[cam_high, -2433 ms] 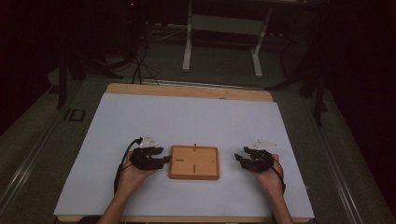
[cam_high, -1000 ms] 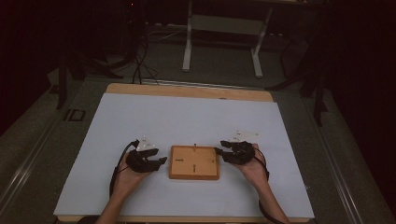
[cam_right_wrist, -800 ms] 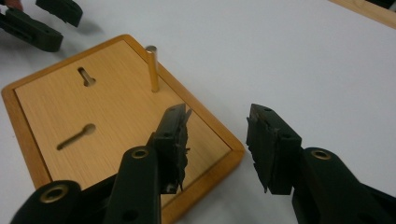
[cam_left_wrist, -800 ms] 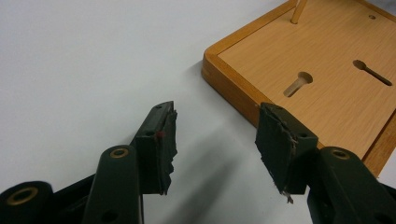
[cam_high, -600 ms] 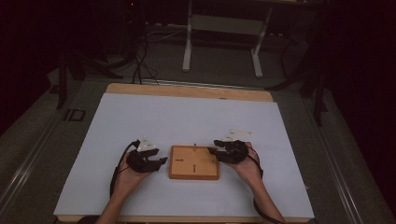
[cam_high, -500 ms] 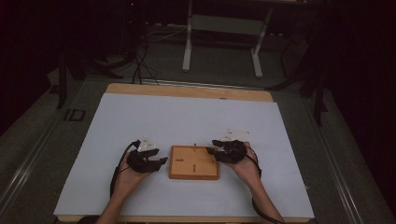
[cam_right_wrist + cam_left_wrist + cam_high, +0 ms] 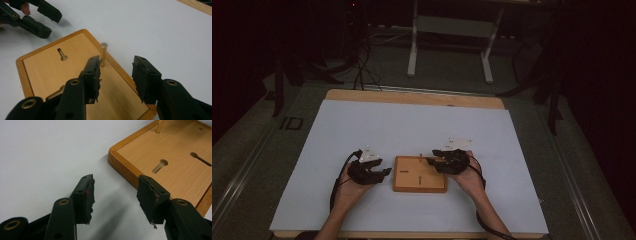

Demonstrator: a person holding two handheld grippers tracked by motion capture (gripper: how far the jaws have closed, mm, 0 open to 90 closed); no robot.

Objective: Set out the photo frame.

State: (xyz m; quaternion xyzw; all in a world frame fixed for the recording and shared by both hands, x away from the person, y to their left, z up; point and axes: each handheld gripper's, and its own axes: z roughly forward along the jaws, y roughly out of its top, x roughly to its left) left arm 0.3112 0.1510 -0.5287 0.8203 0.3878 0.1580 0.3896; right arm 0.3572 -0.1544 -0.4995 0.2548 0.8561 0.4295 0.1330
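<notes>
High view: square wooden board, upright peg, two slots.

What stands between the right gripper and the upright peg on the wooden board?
Nothing visible. The right gripper hangs open over the wooden board, and the peg stands just beyond its jaws with open space between.

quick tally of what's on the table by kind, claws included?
Wooden board: 1
Upright wooden peg at the board's edge: 1
Slots cut in the board, first, second: 2
Claws, left claw and right claw, both open, nothing between the jaws: 2
Total: 6
</notes>
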